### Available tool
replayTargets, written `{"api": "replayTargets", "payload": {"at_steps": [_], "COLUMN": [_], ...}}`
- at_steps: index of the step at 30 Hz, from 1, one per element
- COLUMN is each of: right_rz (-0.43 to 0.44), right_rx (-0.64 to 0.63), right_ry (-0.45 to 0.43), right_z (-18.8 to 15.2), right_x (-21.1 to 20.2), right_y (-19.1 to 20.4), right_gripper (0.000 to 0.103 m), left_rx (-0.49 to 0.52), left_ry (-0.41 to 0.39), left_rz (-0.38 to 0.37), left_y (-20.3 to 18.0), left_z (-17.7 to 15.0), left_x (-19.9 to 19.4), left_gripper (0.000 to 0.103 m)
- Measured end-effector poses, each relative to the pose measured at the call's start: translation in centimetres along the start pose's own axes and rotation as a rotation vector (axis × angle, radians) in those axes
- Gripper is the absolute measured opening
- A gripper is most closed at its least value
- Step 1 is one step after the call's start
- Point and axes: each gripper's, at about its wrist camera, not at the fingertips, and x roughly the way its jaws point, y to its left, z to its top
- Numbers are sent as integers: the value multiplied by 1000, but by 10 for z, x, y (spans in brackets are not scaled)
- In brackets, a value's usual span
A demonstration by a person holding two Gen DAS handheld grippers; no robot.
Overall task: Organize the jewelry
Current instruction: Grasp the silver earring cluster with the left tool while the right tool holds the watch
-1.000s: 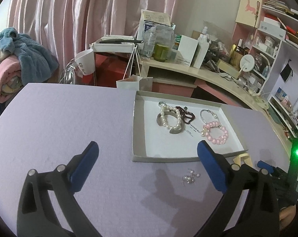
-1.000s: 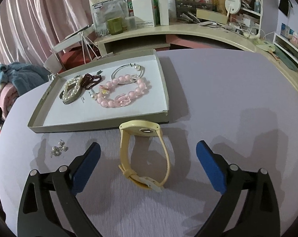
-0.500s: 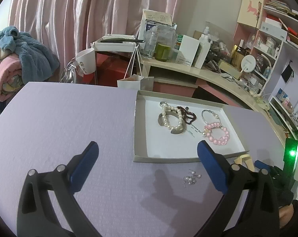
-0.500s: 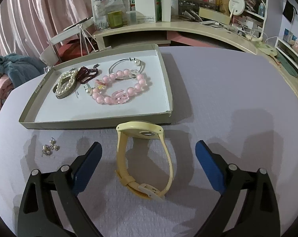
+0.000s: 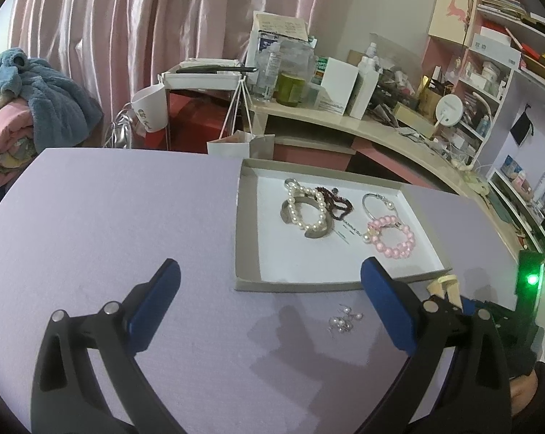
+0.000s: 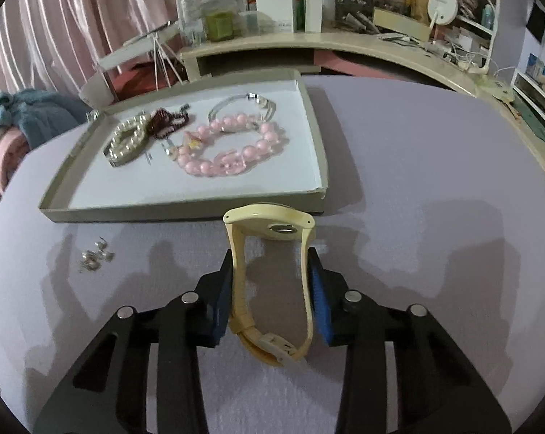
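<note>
— Right gripper point(image 6: 271, 291): how is it set?
— Its pads are closed on the yellow watch point(image 6: 268, 249), one on each side of the strap, with the watch face held just short of the tray point(image 6: 185, 209) wall at 12 o'clock.
— And the left gripper point(image 5: 270, 289)?
— It is held wide apart over the purple table point(image 5: 109, 209), nothing between the pads. Earrings point(image 5: 343, 322) are seen at 1 o'clock, on the cloth outside the tray.
— What is kept in the tray?
— A pearl bracelet point(image 5: 306, 208), a dark red one point(image 5: 335, 204) and a pink one point(image 5: 391, 235).
</note>
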Motion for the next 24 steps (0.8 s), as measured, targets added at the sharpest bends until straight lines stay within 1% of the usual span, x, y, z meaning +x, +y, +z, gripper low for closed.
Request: {"api": "replayTargets", "payload": {"at_steps": [4,9,13,17,18,19,21,22,24], "right_rz": [13,19,22,19,19,17,14,12,9], "right_rx": [24,61,83,104,110,115,126,135,148], "right_ry": [-45,-81,-97,-112,-115,-118,-121,-120,-119], "right_z": [2,8,14,18,19,19,20,21,21], "right_x": [-13,-25,-29,-32,-33,-34,-35,-35,-34], "right_y": [-3,-9,-14,-20,-22,-24,-28,-30,-33], "right_gripper": [39,39,39,39,39,39,39,39,39], "left_rx": [10,53,125,214,222,228,227,226,227], "left_ry": [20,64,114,152,155,159,170,178,189], "left_rz": [-17,-43,-47,-43,-40,-37,-41,-39,-34], "left_y": [-4,-18,-39,-63,-67,-70,-75,-76,-76], "left_z": [-3,-13,-25,-36,-36,-37,-38,-38,-39], "left_x": [4,16,32,49,52,54,60,64,70], "left_gripper": [100,100,100,99,99,98,90,88,81]}}
